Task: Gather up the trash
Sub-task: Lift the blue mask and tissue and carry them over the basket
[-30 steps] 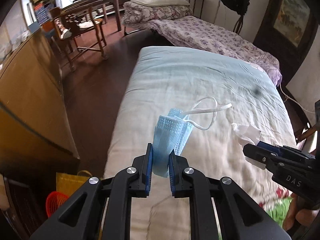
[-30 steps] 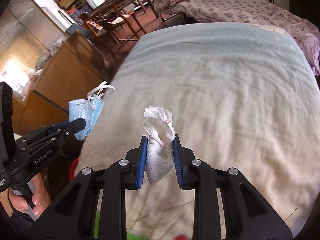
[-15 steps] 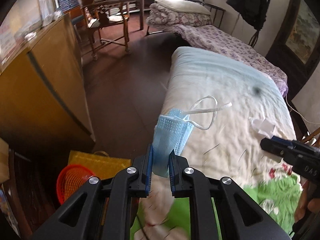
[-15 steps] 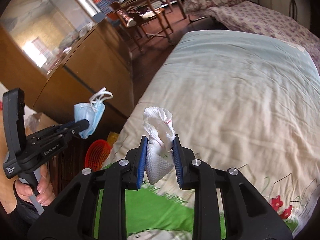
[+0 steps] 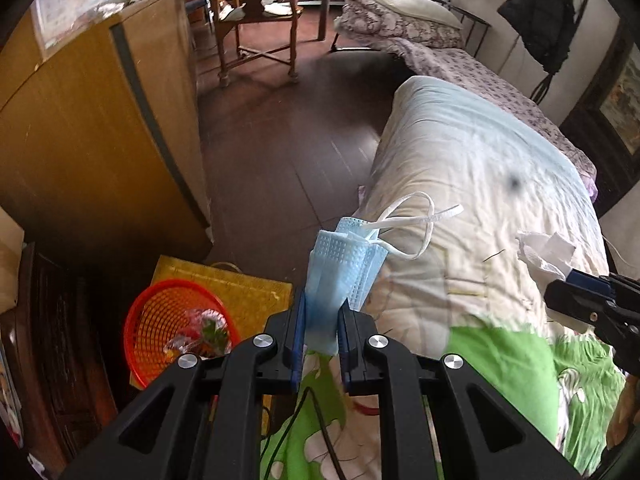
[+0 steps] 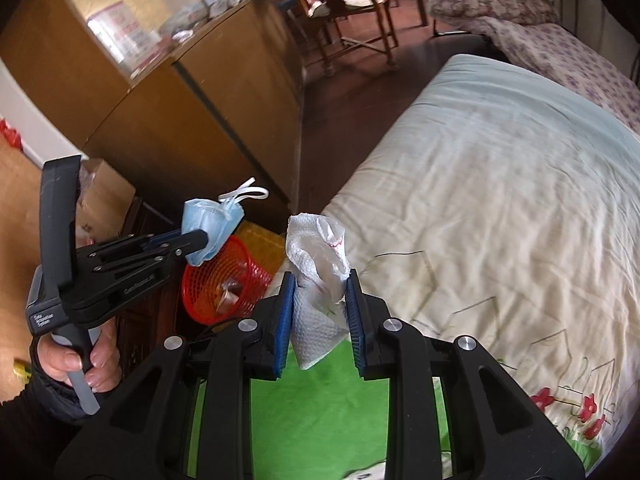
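**Inspector:** Trash, left view?

**Operator:** My left tool (image 5: 321,322) is clamped on the face mask (image 5: 342,268), near the red basket (image 5: 160,316).

**Inspector:** Right view?

**Operator:** My right tool (image 6: 320,316) pinches the tissue (image 6: 318,276) above the bed (image 6: 500,208). I judge this the carrying step; next, release over the basket.

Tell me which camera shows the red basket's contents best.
The left wrist view: it looks down into the red basket, showing wrappers inside. The right wrist view shows the basket more from the side, partly behind the blue mask.
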`<action>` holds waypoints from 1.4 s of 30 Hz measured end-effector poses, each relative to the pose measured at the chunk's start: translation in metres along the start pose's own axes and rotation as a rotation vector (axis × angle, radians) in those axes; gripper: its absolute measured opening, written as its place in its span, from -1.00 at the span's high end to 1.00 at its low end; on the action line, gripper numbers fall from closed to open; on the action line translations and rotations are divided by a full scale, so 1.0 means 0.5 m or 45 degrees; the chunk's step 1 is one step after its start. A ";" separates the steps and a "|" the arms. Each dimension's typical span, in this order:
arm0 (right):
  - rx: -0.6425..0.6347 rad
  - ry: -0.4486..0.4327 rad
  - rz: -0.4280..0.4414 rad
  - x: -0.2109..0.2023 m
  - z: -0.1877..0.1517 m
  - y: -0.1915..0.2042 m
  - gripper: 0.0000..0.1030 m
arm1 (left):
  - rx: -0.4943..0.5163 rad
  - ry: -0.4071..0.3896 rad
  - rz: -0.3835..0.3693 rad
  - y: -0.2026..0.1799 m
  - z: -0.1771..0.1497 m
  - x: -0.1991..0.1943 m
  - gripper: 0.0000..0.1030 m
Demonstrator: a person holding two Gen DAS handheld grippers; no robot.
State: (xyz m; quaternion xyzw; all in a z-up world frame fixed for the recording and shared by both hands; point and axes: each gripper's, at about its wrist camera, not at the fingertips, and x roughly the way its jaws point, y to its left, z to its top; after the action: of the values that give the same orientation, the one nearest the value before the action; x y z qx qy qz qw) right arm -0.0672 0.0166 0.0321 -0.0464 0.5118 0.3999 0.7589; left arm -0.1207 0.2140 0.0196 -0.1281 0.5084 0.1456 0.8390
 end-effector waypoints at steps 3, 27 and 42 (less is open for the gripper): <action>-0.020 0.017 0.004 0.009 -0.003 0.018 0.49 | -0.028 0.017 0.002 0.022 -0.006 0.010 0.71; -0.326 0.205 0.076 0.189 0.071 0.230 0.49 | -0.295 0.078 0.195 0.227 -0.060 0.054 0.71; -0.450 0.471 0.153 0.390 0.060 0.381 0.48 | -0.524 0.199 0.250 0.393 -0.154 0.108 0.71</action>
State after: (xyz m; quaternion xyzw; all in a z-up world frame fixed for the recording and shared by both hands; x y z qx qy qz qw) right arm -0.1392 0.2689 -0.0478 -0.2200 0.5658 0.5123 0.6074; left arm -0.2334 0.3739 -0.0764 -0.2573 0.5416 0.3166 0.7350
